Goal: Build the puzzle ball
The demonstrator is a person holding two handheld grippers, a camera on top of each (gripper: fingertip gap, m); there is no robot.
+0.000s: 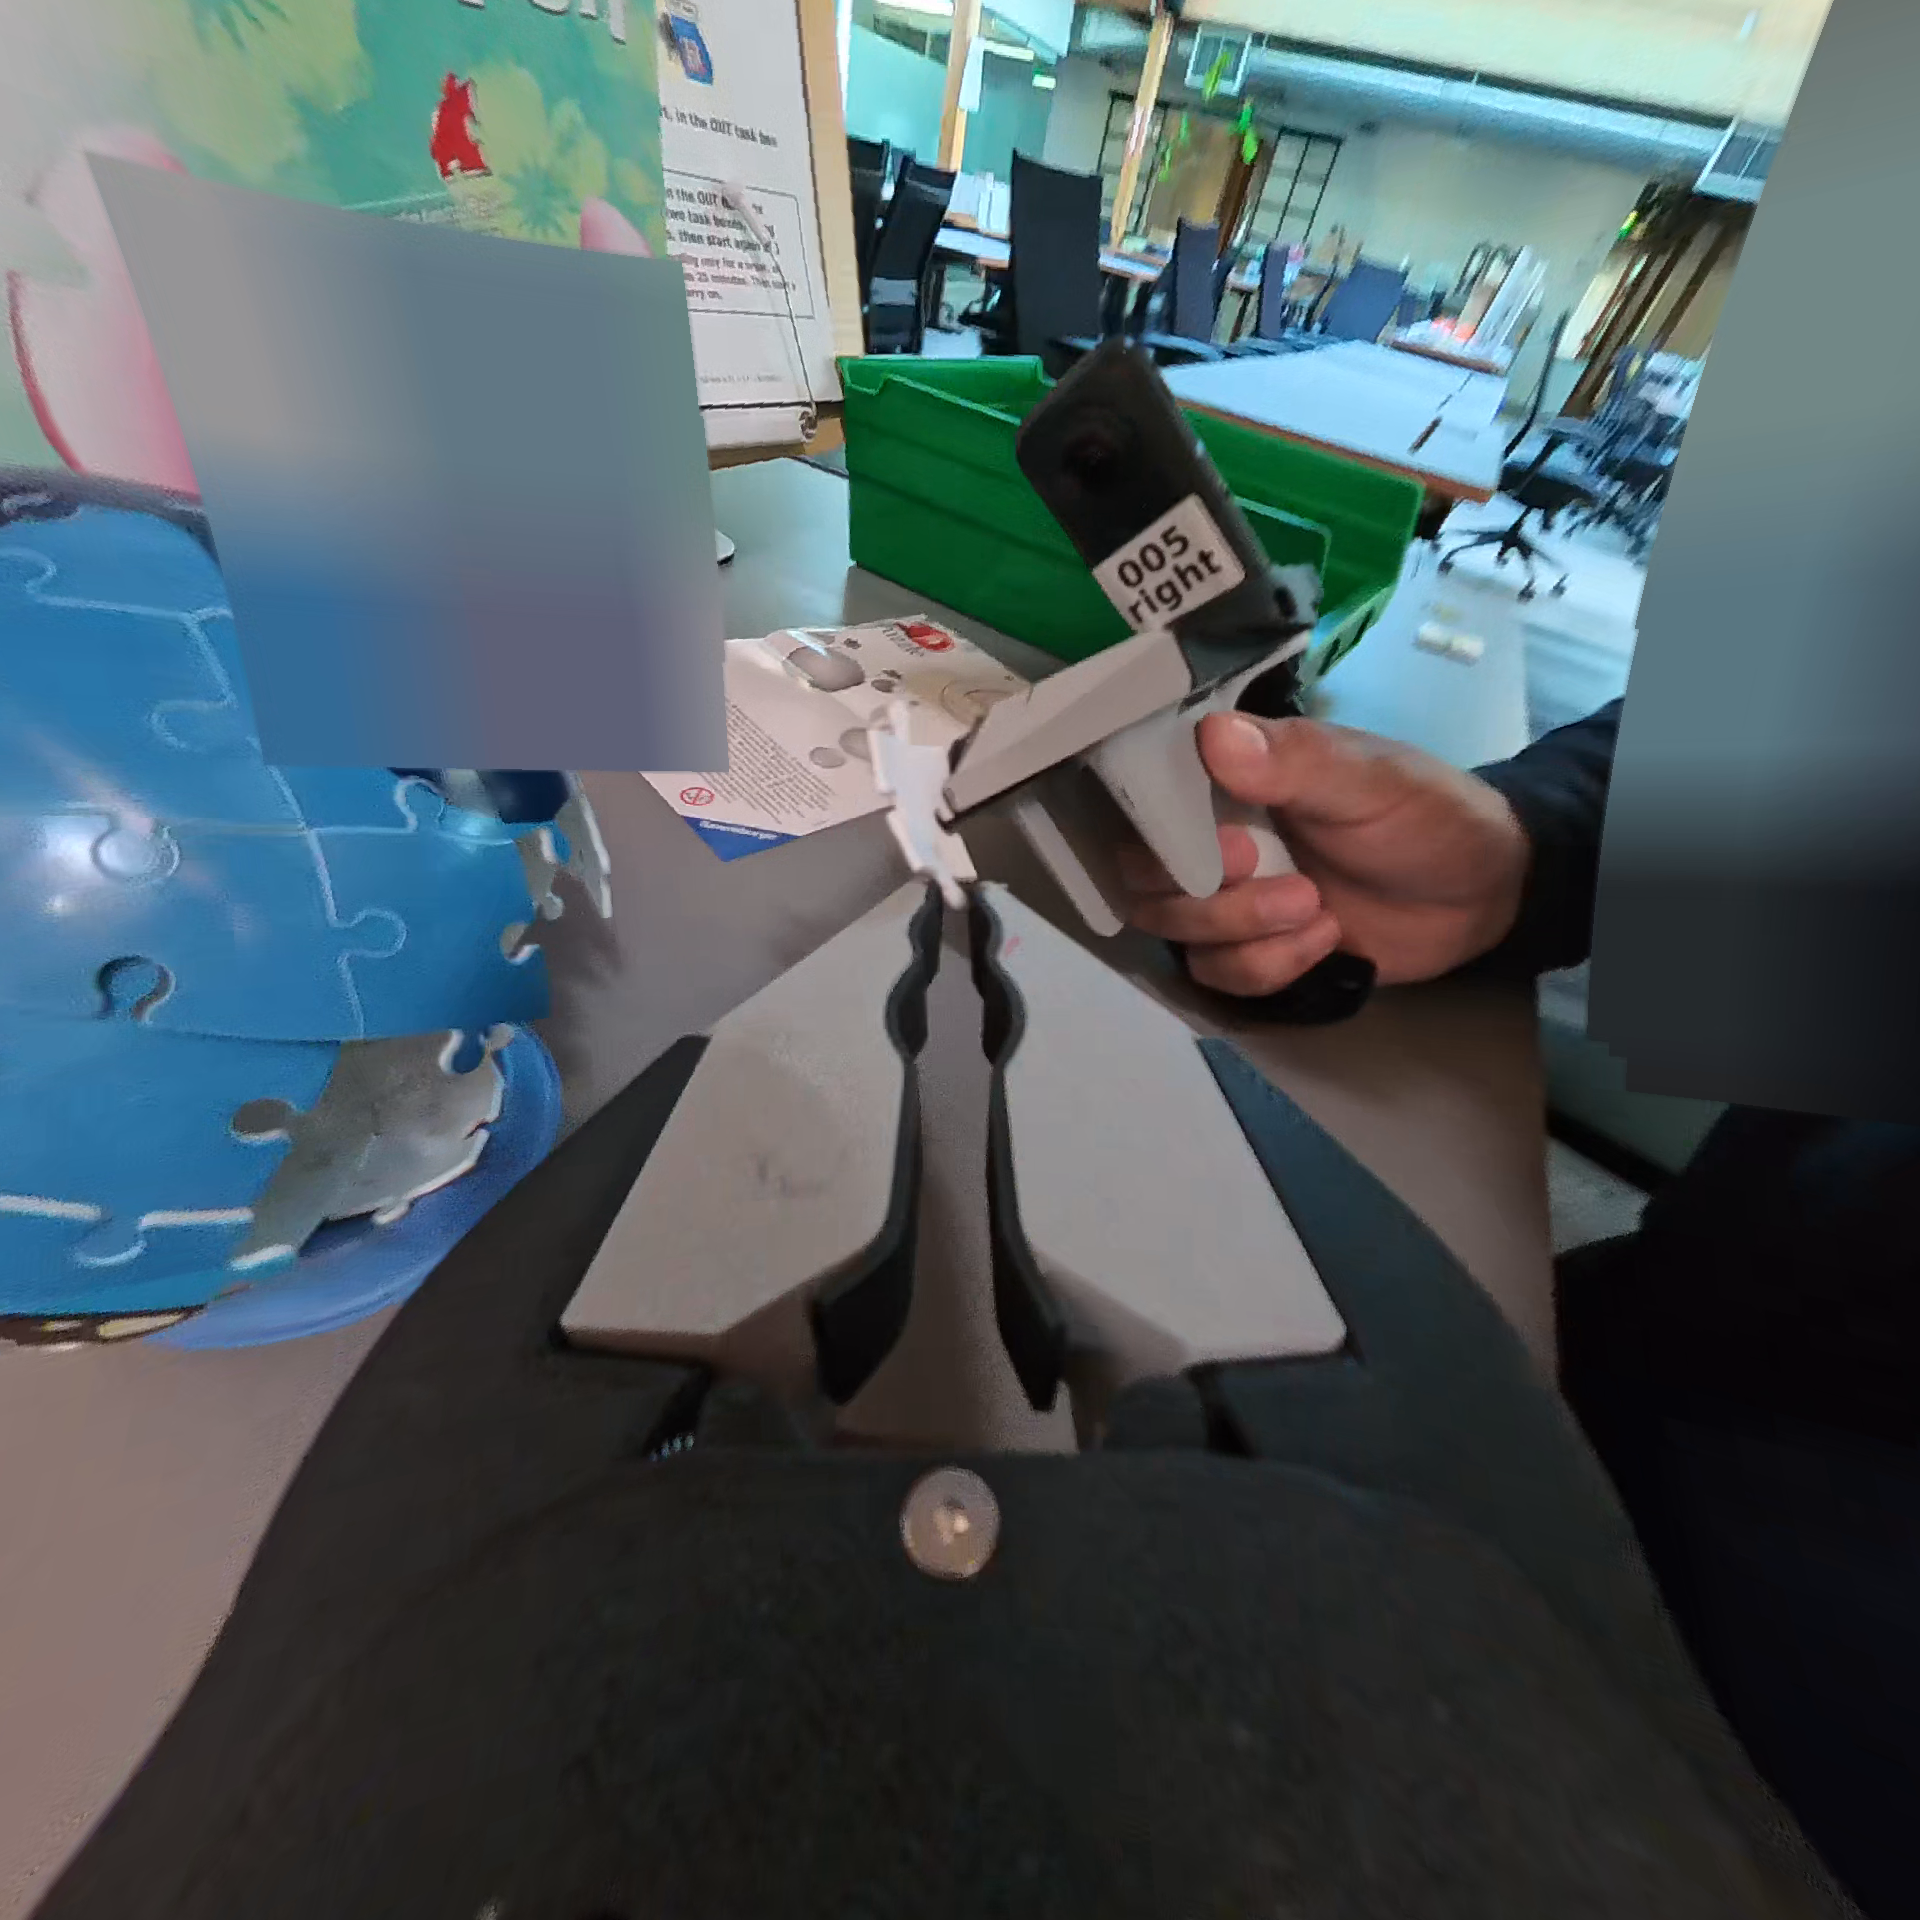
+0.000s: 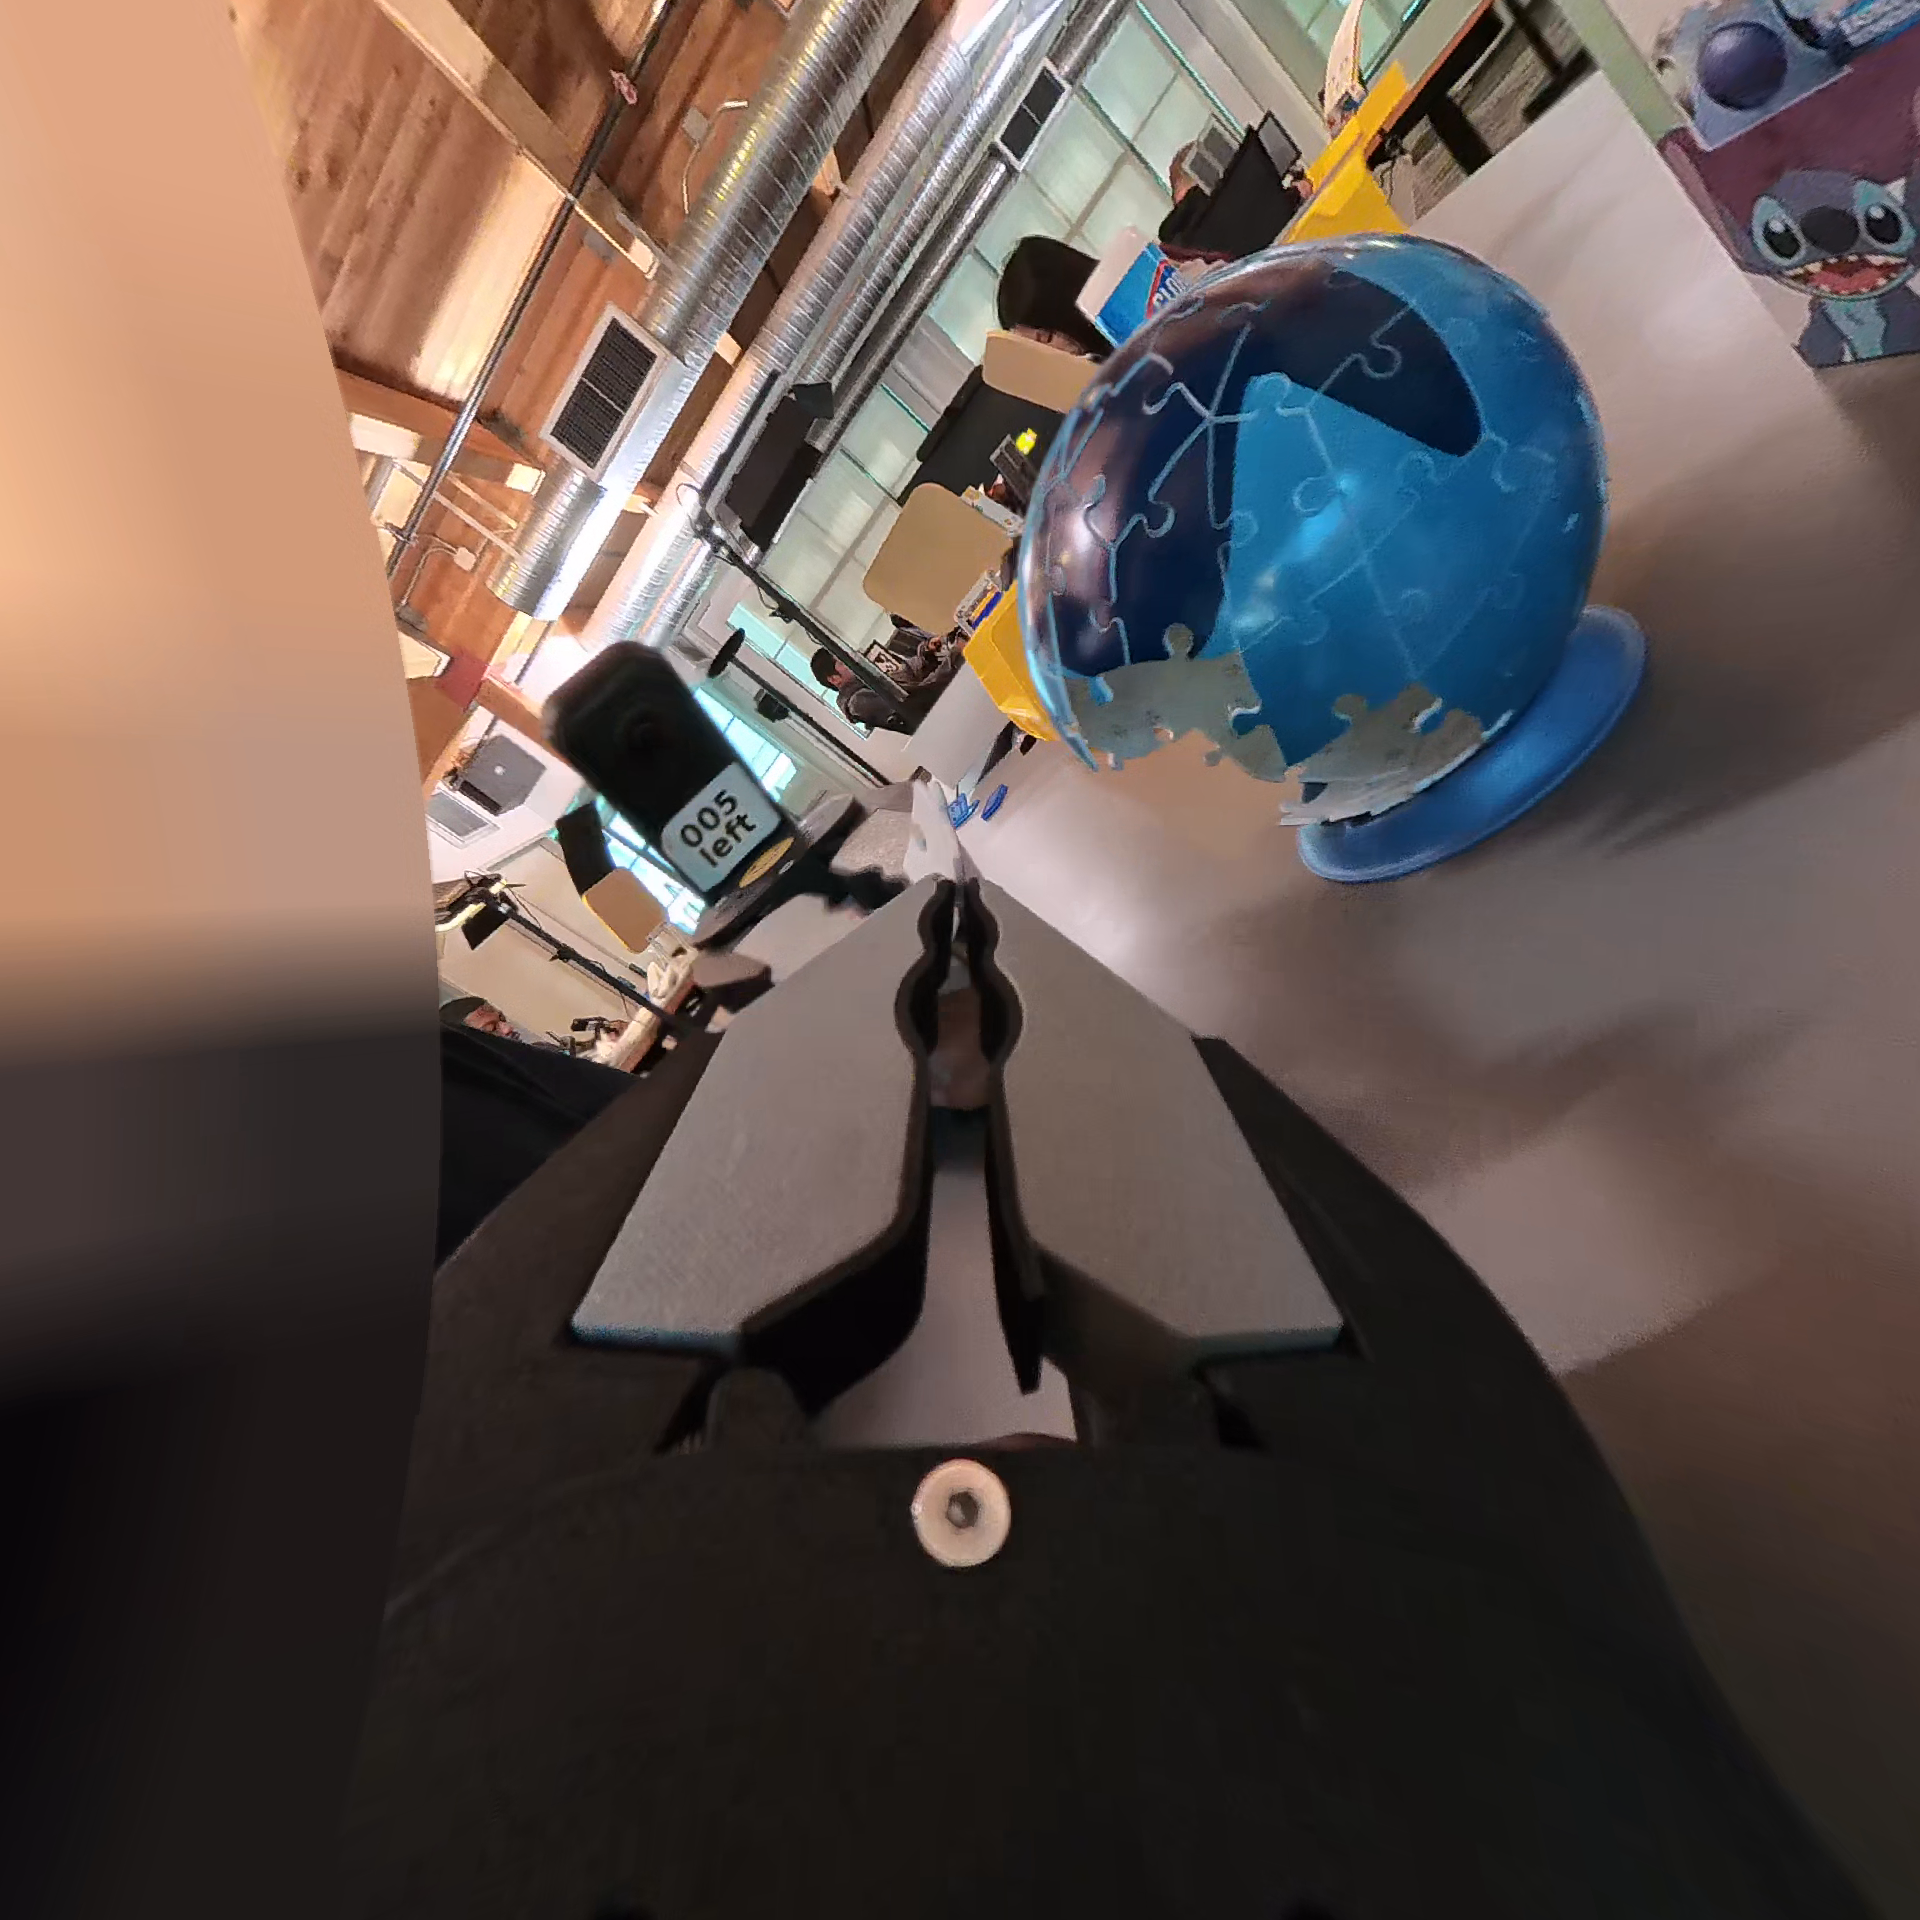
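The blue puzzle ball [image 1: 208,935] stands partly built on its blue stand [image 1: 488,1236] at the left, with grey inner sides of pieces showing at an open gap. In the right wrist view the ball [image 2: 1351,499] and stand [image 2: 1507,769] are at the upper right. A small white puzzle piece [image 1: 920,790] hangs in the air between both grippers. My right gripper [image 1: 948,808] is shut on its middle from the right. My left gripper [image 1: 954,906] pinches its lower tip. In the right wrist view the piece [image 2: 930,836] sits just past my right gripper [image 2: 956,899].
A person's hand [image 1: 1351,831] holds the right gripper's handle. A green bin [image 1: 935,499] stands behind, with an instruction leaflet [image 1: 800,727] lying in front of it. The puzzle box [image 2: 1818,208] stands behind the ball. A yellow bin [image 2: 1003,665] sits farther back. The grippers are tip to tip, or close to it.
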